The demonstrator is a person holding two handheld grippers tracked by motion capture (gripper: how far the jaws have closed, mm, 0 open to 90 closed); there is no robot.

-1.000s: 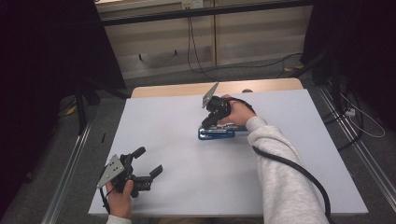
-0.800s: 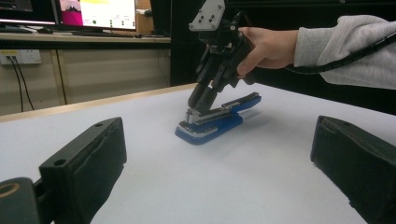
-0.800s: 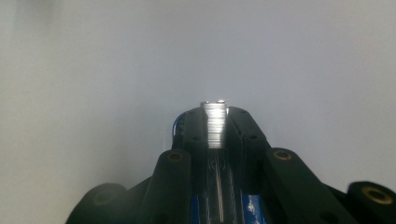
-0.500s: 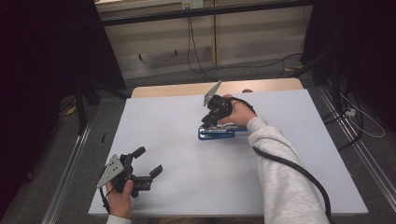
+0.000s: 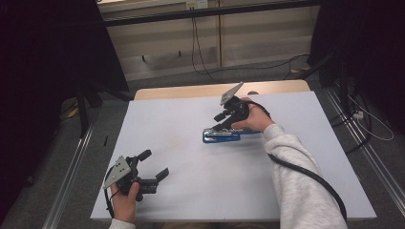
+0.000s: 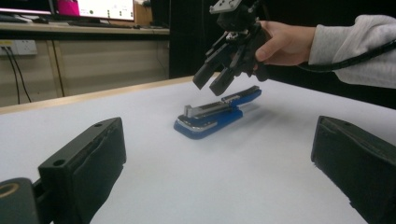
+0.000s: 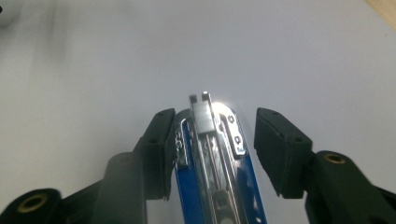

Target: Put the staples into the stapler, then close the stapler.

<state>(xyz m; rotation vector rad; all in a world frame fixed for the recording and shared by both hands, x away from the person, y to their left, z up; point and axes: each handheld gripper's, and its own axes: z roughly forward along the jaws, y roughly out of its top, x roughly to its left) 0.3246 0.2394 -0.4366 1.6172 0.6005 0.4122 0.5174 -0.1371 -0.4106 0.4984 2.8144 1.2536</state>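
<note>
A blue stapler (image 5: pixel 222 136) with a silver top lies flat on the white table sheet (image 5: pixel 191 195), a little beyond the middle. My right gripper (image 5: pixel 220 122) hovers over its right end, tilted down at it. Its jaws have just been opening. In the right gripper view the stapler (image 7: pixel 210 158) runs between the jaws of the right gripper (image 7: pixel 215 116), close by one pad and clear of the other. The left gripper view shows the right gripper (image 6: pixel 210 85) raised above the stapler (image 6: pixel 215 114). My left gripper (image 5: pixel 155 163) rests open at the near left with nothing between its fingers.
A bare wooden strip (image 5: pixel 191 90) of the table shows at the far edge. Metal rails (image 5: pixel 71 167) run along both sides on the floor, and cables (image 5: pixel 205 57) trail beyond the table. Dark curtains stand at left and right.
The right gripper's jaws stand wider than before, and the hand has drawn back slightly to the right. The stapler and the left gripper have stayed put.
</note>
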